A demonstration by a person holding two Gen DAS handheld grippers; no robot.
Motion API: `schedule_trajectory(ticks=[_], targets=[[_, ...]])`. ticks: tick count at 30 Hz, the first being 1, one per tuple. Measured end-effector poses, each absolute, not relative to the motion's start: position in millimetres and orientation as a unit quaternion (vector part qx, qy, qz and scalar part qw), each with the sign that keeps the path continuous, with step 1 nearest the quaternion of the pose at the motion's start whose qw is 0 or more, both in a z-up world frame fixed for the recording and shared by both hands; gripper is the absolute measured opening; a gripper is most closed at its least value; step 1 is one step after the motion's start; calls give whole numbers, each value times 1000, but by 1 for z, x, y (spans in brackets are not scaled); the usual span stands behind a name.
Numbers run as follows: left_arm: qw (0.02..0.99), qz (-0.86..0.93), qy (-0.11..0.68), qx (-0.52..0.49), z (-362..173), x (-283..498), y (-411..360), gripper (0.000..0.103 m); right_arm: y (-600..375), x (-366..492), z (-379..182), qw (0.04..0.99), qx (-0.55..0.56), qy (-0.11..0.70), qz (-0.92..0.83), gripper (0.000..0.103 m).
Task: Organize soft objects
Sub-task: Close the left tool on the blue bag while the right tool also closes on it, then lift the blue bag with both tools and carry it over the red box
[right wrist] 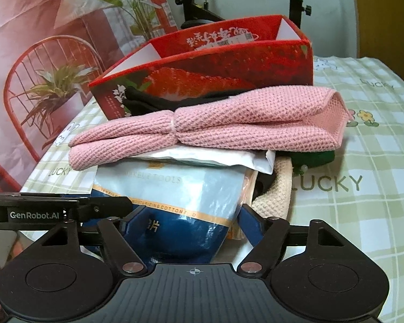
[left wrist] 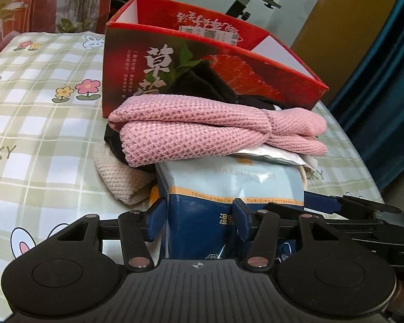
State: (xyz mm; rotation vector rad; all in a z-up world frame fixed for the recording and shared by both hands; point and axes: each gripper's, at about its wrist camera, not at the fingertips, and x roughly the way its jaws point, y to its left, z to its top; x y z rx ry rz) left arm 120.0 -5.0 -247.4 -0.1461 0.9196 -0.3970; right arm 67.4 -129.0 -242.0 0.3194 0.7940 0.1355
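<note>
Nearest of all, the cotton-pad pouch (left wrist: 229, 188) lies at the table's near edge with both tools on it: the left gripper (left wrist: 200, 215) has its blue pads pressed against the pouch's dark lower part, jaws about half spread, and the right gripper (right wrist: 185, 220) straddles the same pouch from the other side, its jaws likewise partly spread and apparently squeezing the bulging film. The pouch looks light, crinkly and slippery, soft enough to buckle; a hold low across its filled body should serve better than one on the thin sealed rim. Resting on its top, a folded pink knitted cloth (left wrist: 218, 126) is limp and grippy but unsecured, so it may slide off if the pouch tilts. Beside it a beige knitted cloth (left wrist: 118, 177) and some black fabric (left wrist: 202, 83) lie on the checked tablecloth (left wrist: 40, 123). Farthest, toward the table's back edge, stands the open red strawberry box (left wrist: 269, 80), the likely destination.
</note>
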Motion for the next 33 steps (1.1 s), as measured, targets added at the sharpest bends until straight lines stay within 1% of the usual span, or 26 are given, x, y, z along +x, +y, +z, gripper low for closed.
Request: schedule_trajectory(ticks=[9, 22, 25, 30, 33], targets=[[882, -198, 419, -79, -235, 106, 2, 56, -124, 56, -224, 915, 147, 365, 95, 58], [896, -213, 381, -80, -211, 88, 5, 56, -114, 40, -193, 935, 111, 321, 107, 58], [899, -216, 372, -78, -206, 83, 6, 56, -114, 37, -188, 939, 108, 308, 110, 56], [899, -215, 374, -82, -206, 85, 7, 55, -113, 38, -187, 938, 109, 311, 110, 53], [899, -217, 372, -82, -205, 84, 7, 55, -113, 37, -185, 939, 109, 309, 109, 52]])
